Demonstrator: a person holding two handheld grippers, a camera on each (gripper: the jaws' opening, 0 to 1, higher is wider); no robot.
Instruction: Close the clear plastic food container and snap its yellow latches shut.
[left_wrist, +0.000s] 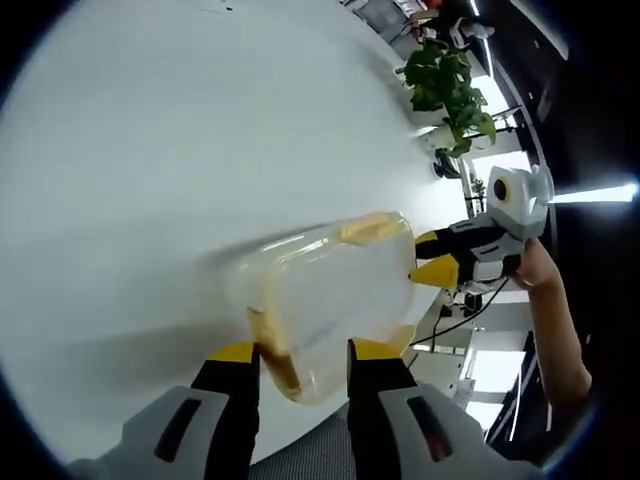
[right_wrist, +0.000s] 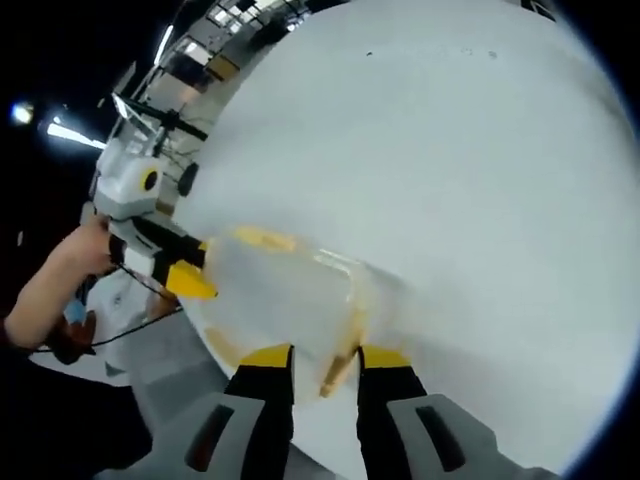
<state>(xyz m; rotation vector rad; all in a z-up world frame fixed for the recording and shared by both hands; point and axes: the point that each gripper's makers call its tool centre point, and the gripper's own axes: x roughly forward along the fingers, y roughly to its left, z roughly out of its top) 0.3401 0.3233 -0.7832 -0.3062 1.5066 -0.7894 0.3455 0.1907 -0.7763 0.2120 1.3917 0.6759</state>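
The clear container (left_wrist: 335, 300) sits on the white table (left_wrist: 150, 150) near its edge, lid apparently down, with the left gripper (left_wrist: 300, 350) and right gripper (right_wrist: 325, 352) each parted around a yellow latch (left_wrist: 275, 360) at opposite ends, so latching appears unfinished.

— What lies on the white table (left_wrist: 150, 150)?
— A clear plastic food container (left_wrist: 335, 290), lid on, near the table's edge, its yellow latches (left_wrist: 365, 228) at either end, blurred.
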